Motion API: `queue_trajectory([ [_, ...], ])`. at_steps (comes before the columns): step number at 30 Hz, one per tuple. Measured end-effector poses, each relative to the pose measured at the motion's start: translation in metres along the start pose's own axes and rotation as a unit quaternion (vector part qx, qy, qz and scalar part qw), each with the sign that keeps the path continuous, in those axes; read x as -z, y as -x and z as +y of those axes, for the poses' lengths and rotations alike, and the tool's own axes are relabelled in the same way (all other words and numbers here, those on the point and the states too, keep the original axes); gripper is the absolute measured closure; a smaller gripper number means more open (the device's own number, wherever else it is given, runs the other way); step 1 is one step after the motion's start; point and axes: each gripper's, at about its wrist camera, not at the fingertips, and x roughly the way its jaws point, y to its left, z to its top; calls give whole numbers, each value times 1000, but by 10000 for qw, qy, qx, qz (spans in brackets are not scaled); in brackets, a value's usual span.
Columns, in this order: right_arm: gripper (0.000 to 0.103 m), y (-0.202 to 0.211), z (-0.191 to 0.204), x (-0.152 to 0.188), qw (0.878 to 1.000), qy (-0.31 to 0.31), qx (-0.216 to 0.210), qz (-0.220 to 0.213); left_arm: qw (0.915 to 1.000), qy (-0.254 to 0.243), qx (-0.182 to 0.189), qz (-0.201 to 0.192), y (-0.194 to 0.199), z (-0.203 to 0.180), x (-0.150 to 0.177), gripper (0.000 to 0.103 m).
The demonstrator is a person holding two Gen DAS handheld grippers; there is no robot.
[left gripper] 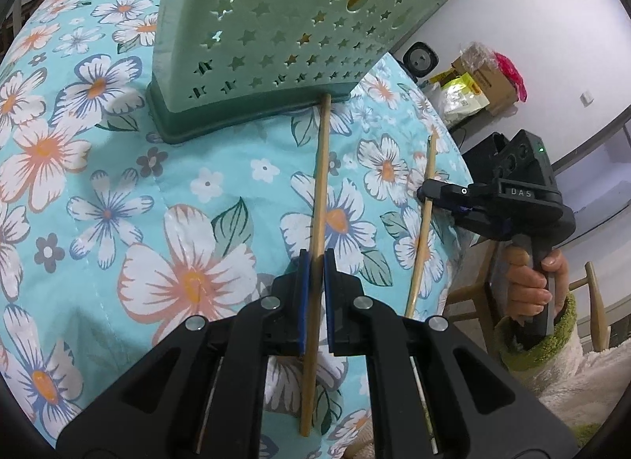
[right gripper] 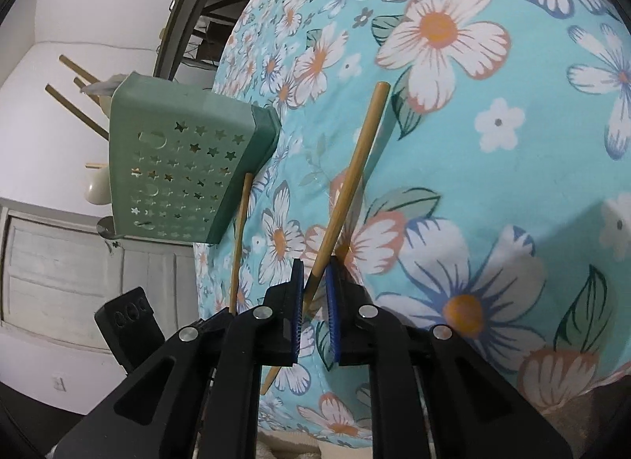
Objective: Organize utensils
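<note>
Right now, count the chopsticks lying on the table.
2. One chopstick sits between the left gripper fingers; the other chopstick between the right gripper fingers. More stand in the green holder.

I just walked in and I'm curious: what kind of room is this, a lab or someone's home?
Most likely a home, perhaps a dining area. A floral tablecloth covers the table, a green utensil holder with star cutouts stands on it, and a wooden chair and cardboard boxes sit beside it.
</note>
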Motion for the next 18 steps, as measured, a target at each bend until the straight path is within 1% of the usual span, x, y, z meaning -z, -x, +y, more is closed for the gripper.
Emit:
queue_trajectory([
  [3, 90, -3, 6, 0, 9999, 108, 55, 4, 9999, -58, -28, 80, -3, -1, -2, 96],
  [6, 83, -7, 9, -5, 9999, 131, 24, 1, 9998, -116, -54, 145, -4, -2, -7, 90],
  [10, 75, -5, 16, -9, 9995, 281, 132, -94, 9994, -278, -148, 139, -6, -6, -15, 77],
  [11, 75, -4, 17, -9, 9994, 297, 146, -114, 9992, -328, -165, 161, -8, -8, -18, 73],
  [13, 74, -3, 18, -12, 9991, 322, 191, -173, 9988, -414, -194, 192, -11, -11, -23, 67],
  [14, 74, -3, 18, -14, 9990, 326, 224, -212, 9986, -450, -215, 194, -12, -12, -24, 66],
  [18, 74, -2, 20, -21, 9981, 374, 343, -351, 9971, -639, -367, 181, -16, -15, -29, 65],
])
